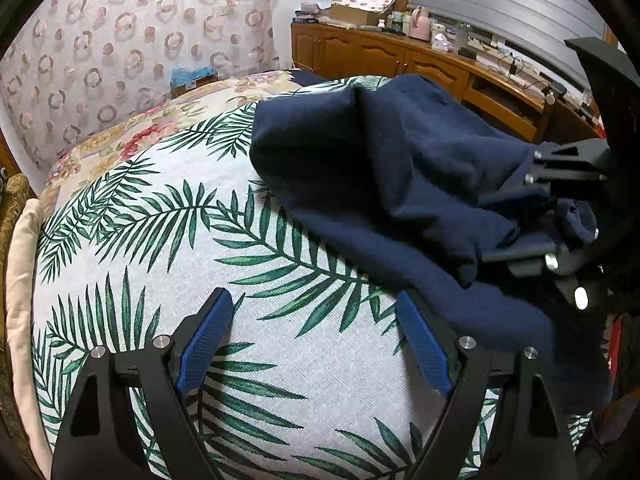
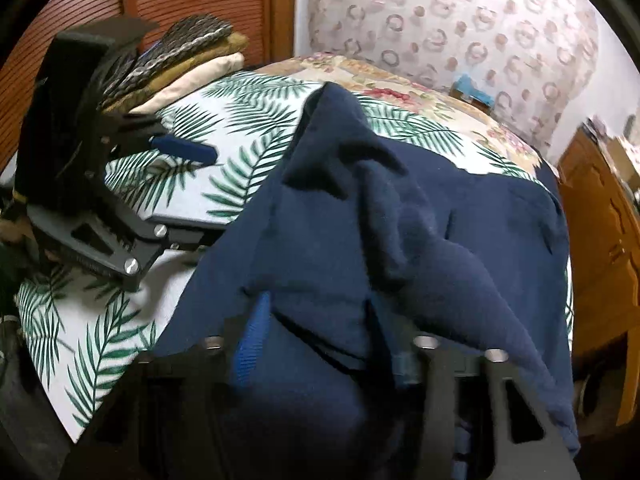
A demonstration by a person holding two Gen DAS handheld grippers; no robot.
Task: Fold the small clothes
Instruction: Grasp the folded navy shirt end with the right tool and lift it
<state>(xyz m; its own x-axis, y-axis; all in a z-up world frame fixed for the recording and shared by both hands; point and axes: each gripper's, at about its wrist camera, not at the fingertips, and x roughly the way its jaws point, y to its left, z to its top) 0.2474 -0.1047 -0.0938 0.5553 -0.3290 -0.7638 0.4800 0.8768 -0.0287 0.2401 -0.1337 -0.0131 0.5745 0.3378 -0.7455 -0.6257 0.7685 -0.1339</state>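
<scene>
The right claw (image 2: 316,336) is gripping a bunched edge of the navy garment (image 2: 400,240), its blue fingers (image 2: 252,336) pinching the cloth and lifting folds off the surface. The left claw (image 1: 316,332) is hanging spread wide with nothing between its blue pads (image 1: 204,344), just beside the garment's near edge. The garment is lying rumpled across the palm-leaf cover (image 1: 180,240), which is sitting over a floral bedspread (image 1: 132,132).
</scene>
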